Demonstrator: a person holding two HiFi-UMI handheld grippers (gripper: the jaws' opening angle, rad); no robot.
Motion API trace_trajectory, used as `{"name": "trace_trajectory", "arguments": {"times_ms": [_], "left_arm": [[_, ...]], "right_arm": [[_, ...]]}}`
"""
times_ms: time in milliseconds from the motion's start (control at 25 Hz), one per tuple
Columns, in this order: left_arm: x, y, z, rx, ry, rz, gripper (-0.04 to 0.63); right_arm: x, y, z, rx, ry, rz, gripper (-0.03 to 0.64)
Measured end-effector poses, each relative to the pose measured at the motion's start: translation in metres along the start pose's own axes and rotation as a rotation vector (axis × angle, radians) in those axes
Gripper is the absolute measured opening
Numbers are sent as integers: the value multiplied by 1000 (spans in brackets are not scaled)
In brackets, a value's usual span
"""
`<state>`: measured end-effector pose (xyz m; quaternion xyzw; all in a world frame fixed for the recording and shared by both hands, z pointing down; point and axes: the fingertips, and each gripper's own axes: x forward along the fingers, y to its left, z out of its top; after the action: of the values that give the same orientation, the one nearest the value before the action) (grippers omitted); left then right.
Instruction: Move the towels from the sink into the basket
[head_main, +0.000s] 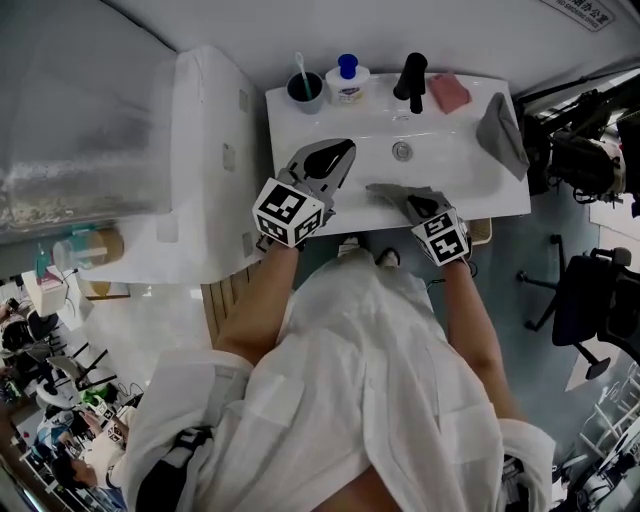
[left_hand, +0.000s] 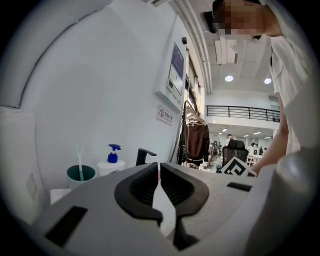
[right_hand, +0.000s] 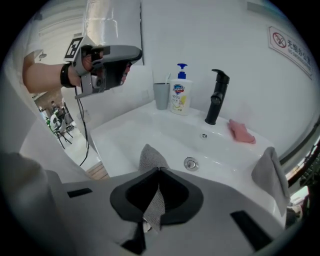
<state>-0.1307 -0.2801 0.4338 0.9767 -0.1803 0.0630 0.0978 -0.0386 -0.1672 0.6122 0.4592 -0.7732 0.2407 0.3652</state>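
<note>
Clenched on just a thin fold of the grey towel at the near edge of the sink, the right gripper may lose it on lifting; the left gripper is closed, empty.

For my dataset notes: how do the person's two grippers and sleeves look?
The left gripper and right gripper are grey with black claw pads. Each bears a cube of black-and-white square markers. The coat is white.
</note>
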Motion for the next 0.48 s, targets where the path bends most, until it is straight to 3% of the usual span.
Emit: {"name": "trace_trajectory", "arguments": {"times_ms": [480], "left_arm": [[-1, 6, 7, 5, -15, -13, 15]], "right_arm": [[-28, -19, 24, 83, -98, -86, 32]]}}
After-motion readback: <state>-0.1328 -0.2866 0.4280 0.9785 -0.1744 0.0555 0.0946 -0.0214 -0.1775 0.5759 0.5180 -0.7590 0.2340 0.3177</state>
